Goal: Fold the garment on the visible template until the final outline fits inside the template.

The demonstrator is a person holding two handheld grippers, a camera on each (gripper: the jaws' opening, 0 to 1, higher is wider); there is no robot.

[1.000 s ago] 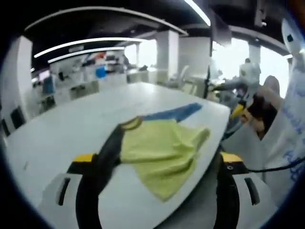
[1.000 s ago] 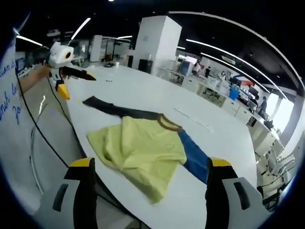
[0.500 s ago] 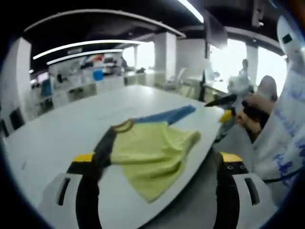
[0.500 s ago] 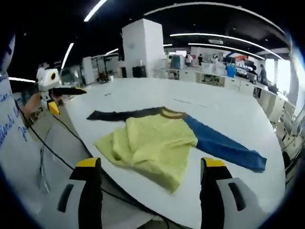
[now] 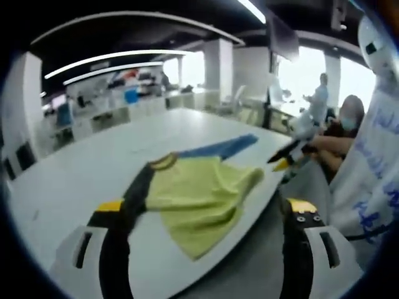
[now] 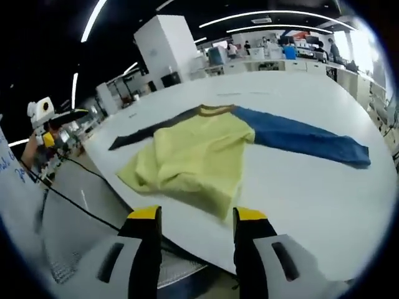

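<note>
While both claws, left claw (image 5: 202, 249) and right claw (image 6: 193, 249), hang parted and empty, grabbing the yellow cloth shirt's (image 6: 193, 152) six-o'clock hem on the white counter (image 6: 299, 180) suits best.

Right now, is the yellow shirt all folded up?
Not yet. The shirt has a rumpled yellow body, and its blue sleeve and dark sleeve lie stretched out.

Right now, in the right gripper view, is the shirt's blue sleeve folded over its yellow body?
No: the blue sleeve lies stretched out flat on the white table, beside the yellow body.
</note>
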